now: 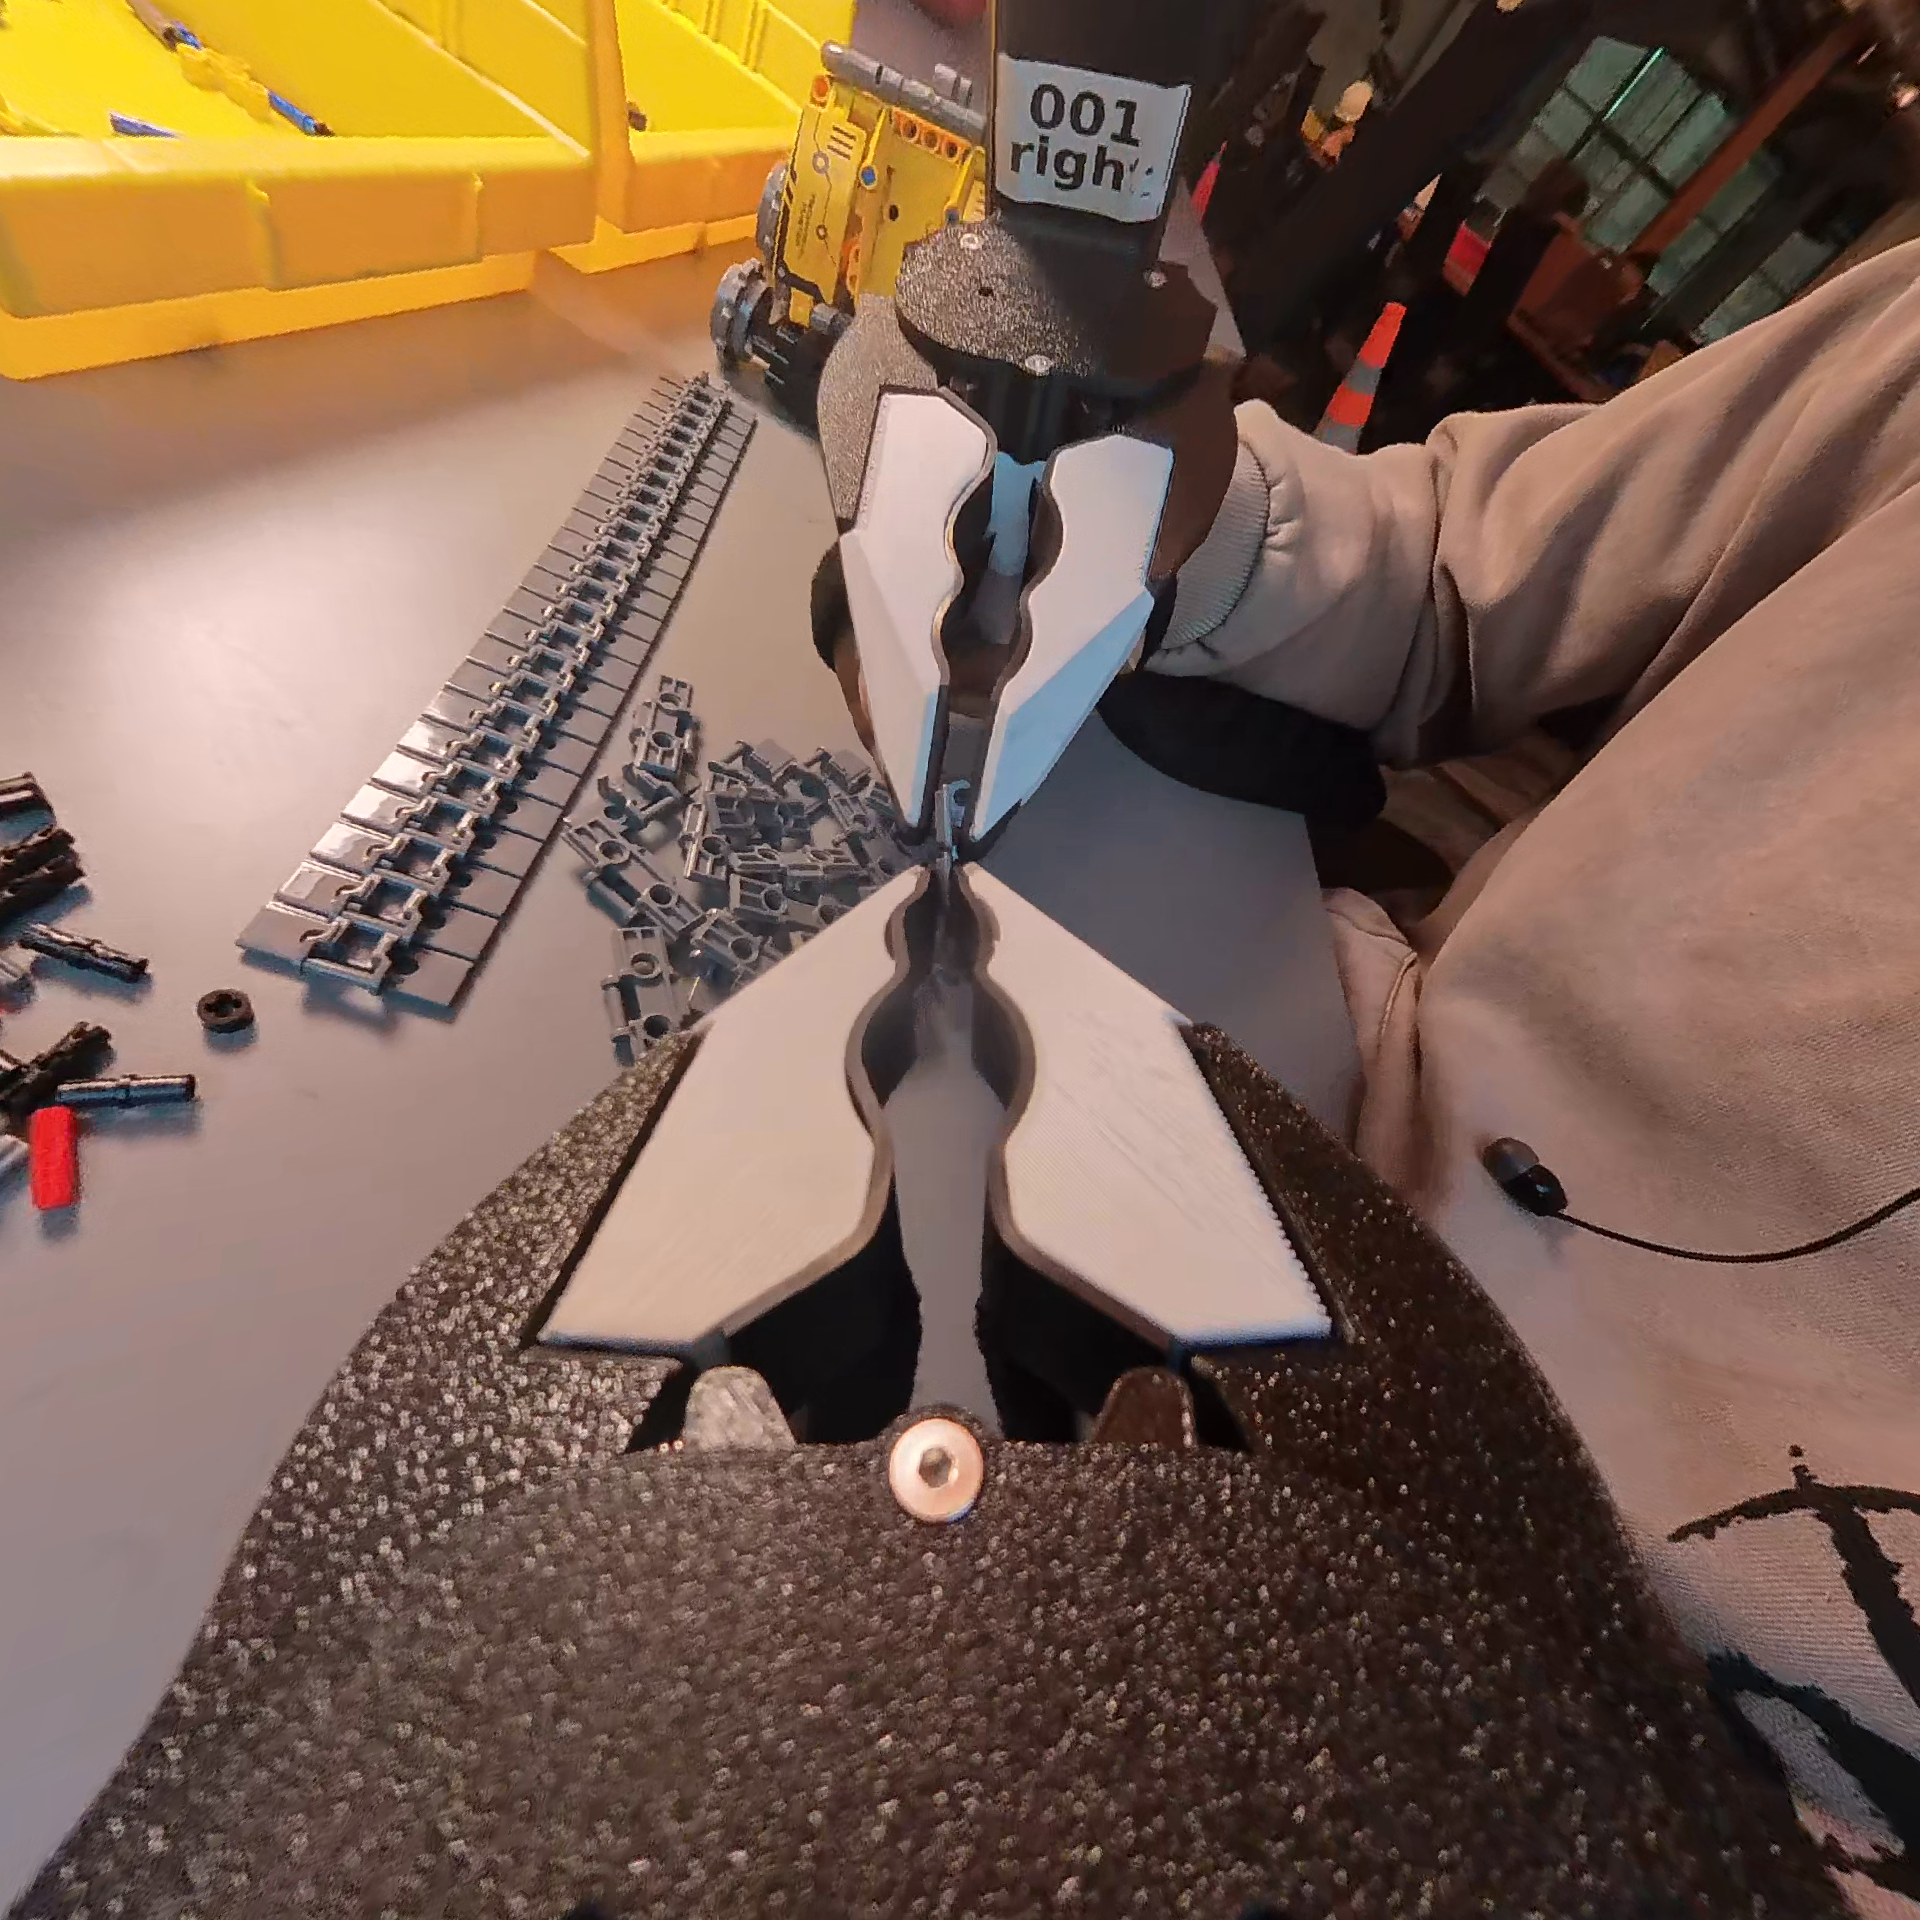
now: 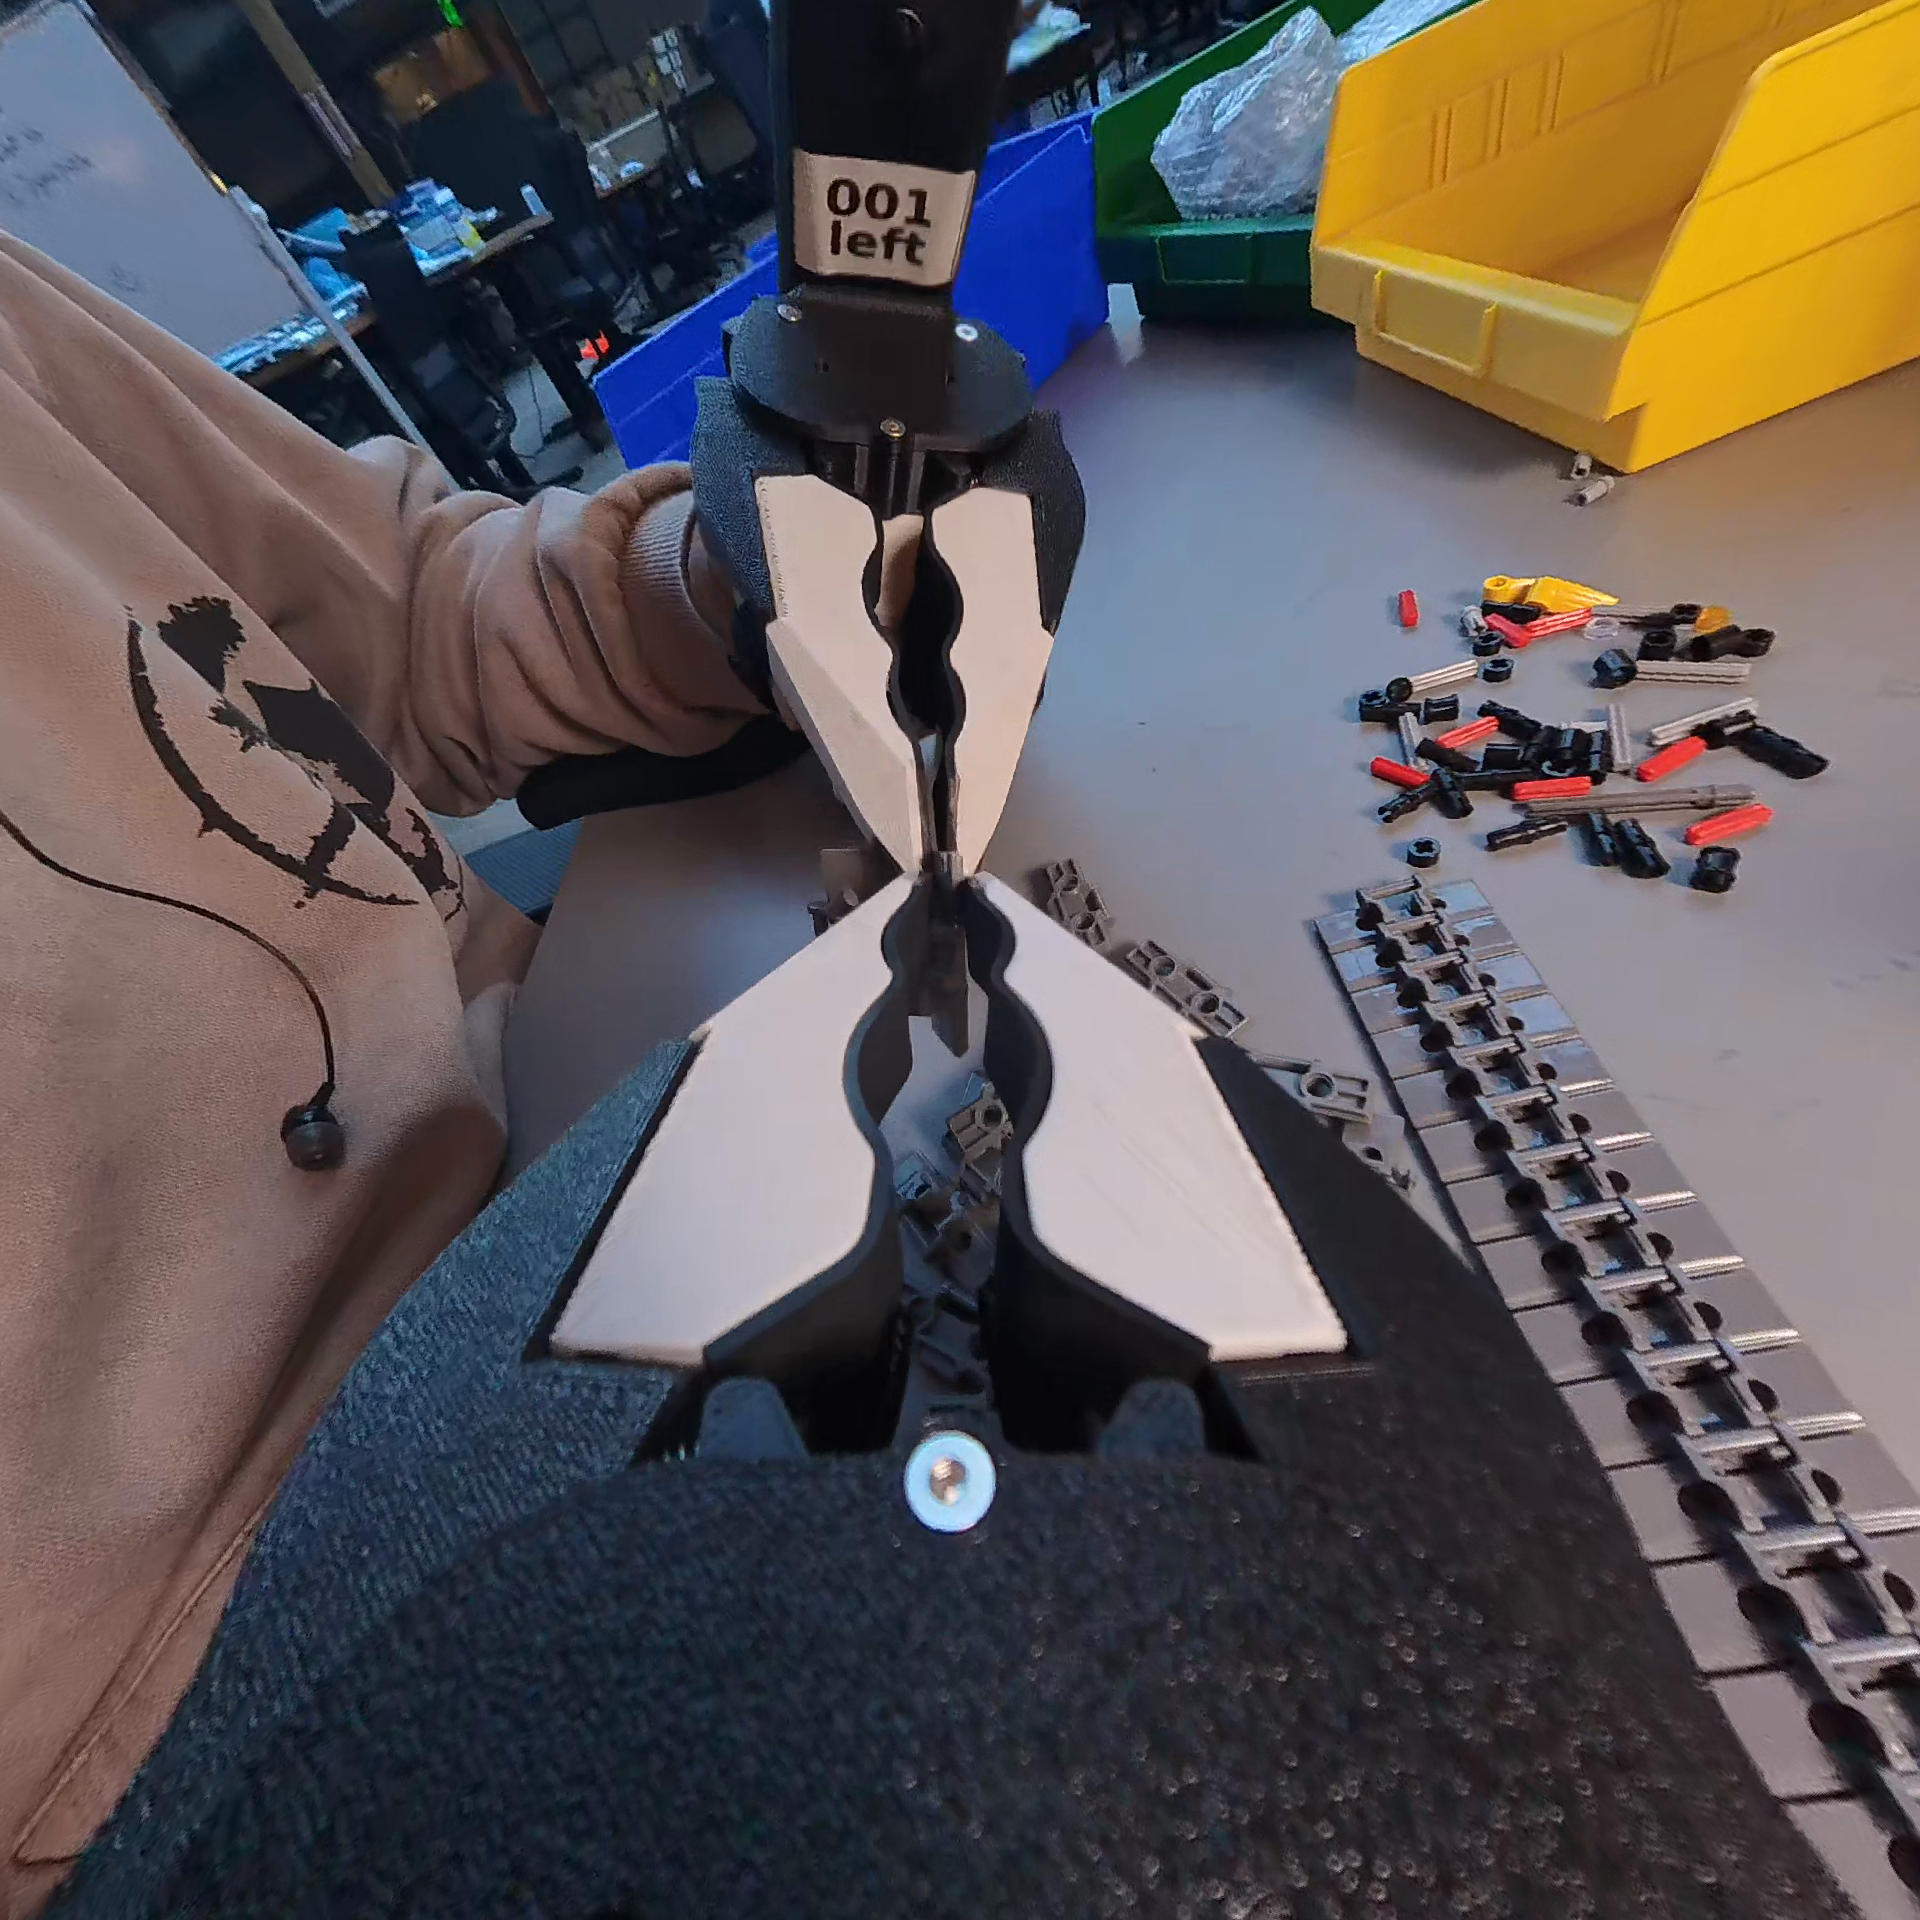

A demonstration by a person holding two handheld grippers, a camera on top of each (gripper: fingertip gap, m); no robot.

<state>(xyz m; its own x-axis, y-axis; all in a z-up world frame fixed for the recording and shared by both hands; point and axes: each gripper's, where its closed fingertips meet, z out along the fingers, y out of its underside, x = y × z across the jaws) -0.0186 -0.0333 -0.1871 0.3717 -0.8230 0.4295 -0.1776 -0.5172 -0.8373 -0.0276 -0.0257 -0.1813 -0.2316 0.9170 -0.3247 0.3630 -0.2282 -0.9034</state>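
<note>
My two grippers meet tip to tip above the grey table. In the left wrist view my left gripper [image 1: 943,885] is shut on a small grey track link [image 1: 940,930]. My right gripper [image 1: 948,826] comes in from above, shut on another grey link. In the right wrist view my right gripper [image 2: 940,888] grips a grey track link [image 2: 940,982] that sticks back between its fingers. The left gripper [image 2: 940,854] faces it from above. The two links touch where the tips meet. A pile of loose grey links [image 1: 748,862] lies just below and left of the tips.
A long assembled grey track strip [image 1: 520,707] [image 2: 1621,1247] lies beside the pile. Black and red pins [image 2: 1579,727] [image 1: 62,1039] are scattered beyond it. Yellow bins [image 1: 312,208] [image 2: 1621,260], a blue bin [image 2: 1039,260], a green bin [image 2: 1195,249] and a yellow vehicle model [image 1: 862,208] stand at the back. A person's tan sleeves flank the grippers. Left and right tips are no more than a few centimetres apart.
</note>
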